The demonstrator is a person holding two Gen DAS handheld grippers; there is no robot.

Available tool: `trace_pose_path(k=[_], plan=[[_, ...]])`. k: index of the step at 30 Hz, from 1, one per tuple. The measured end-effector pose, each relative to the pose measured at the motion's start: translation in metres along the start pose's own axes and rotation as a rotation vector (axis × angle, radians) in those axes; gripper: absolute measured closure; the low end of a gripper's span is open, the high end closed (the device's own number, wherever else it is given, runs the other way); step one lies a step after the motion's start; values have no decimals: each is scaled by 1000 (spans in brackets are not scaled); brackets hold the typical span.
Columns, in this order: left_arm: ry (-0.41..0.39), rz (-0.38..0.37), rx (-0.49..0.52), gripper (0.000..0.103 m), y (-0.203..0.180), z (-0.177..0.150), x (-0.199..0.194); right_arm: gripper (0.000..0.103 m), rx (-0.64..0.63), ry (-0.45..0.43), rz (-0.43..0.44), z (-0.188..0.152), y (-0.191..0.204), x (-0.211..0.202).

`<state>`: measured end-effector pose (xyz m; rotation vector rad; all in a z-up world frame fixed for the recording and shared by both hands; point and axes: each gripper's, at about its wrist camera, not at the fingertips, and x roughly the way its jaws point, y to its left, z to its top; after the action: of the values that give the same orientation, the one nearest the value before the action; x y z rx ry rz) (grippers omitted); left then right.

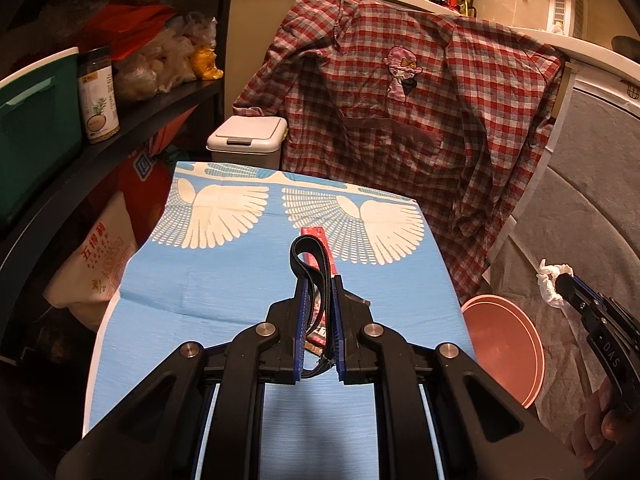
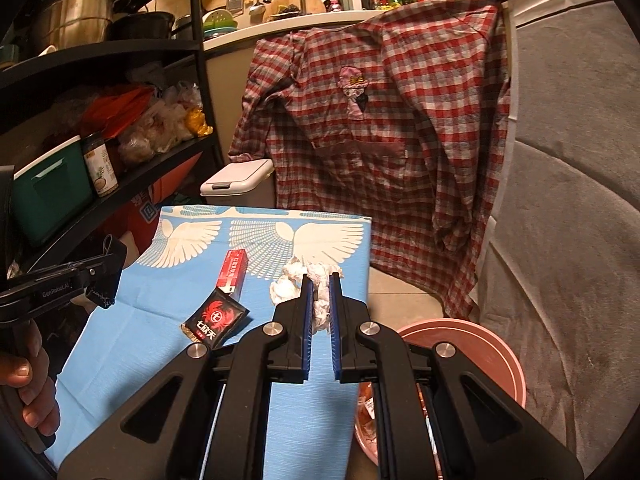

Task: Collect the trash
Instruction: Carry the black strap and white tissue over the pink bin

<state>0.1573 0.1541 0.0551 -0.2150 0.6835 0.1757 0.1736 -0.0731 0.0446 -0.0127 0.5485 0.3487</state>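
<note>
Left wrist view: left gripper (image 1: 319,280) nearly closed, pinching black strap (image 1: 311,258) over blue cloth table (image 1: 208,280). Red box (image 1: 318,236) lies just past fingertips. Strap loop floppy, might slip out.

Right wrist view: right gripper (image 2: 320,280) nearly closed, squeezing white tissue (image 2: 318,300). Pink bin (image 2: 472,340) sits low, right of table. Black packet (image 2: 216,316) and red box (image 2: 233,272) not picked up. Tissue soft; loose bits may tear off, drop beside bin.

We've got open blue tabletop (image 2: 120,344) on the left; the red box (image 2: 232,272) and black packet (image 2: 216,318) clutter the middle.
</note>
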Motion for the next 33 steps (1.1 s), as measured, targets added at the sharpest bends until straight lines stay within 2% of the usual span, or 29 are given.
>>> trace_pose_path(k=[33], plan=[[-7,-23,51,92,-40,-7,7,95,44,-10,-66,-3,-46,-20]])
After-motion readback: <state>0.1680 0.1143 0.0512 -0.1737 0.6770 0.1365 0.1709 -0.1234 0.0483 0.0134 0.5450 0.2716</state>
